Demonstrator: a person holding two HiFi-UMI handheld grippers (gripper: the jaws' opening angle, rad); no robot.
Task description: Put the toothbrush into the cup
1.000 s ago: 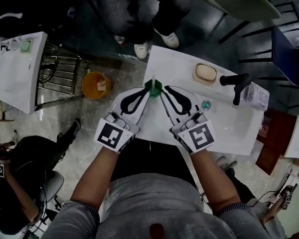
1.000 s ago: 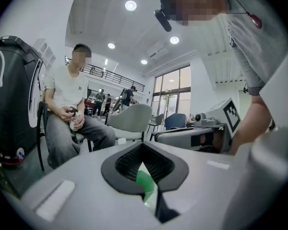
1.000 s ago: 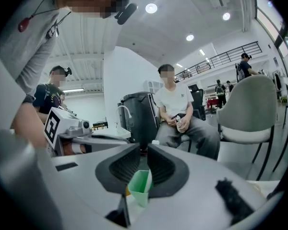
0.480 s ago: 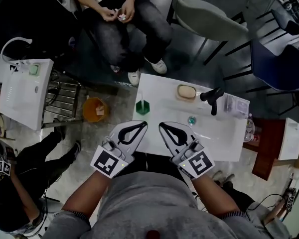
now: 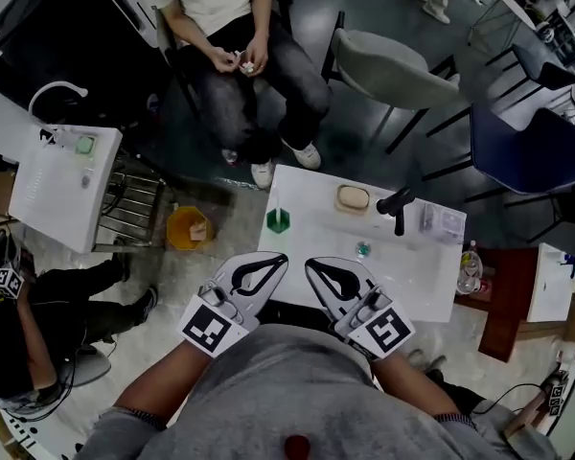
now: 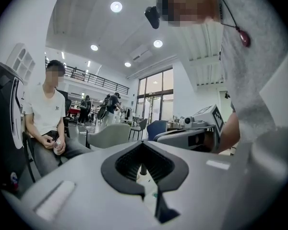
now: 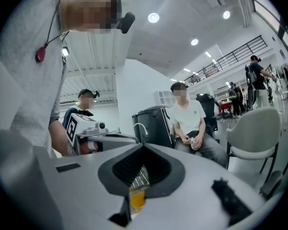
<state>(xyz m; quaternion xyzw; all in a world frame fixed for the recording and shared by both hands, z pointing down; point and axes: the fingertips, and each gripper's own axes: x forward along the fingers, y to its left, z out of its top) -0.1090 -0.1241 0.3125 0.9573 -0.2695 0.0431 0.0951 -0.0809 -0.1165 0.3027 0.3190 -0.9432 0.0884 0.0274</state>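
The green cup stands on the near left corner of the white sink top. A thin pale toothbrush stands upright in it. My left gripper and right gripper hang side by side below the sink's front edge, close to my body and apart from the cup. Both have their jaws shut with nothing between them. In the left gripper view my left gripper points out over the room, and in the right gripper view my right gripper does the same.
On the sink top are a soap dish, a black tap, a drain plug and a clear box. An orange bin stands on the floor at the left. A seated person and chairs are behind.
Both grippers have drawn back from the cup toward my body. The cup with the toothbrush stays on the sink top, and the view has pulled away from it.
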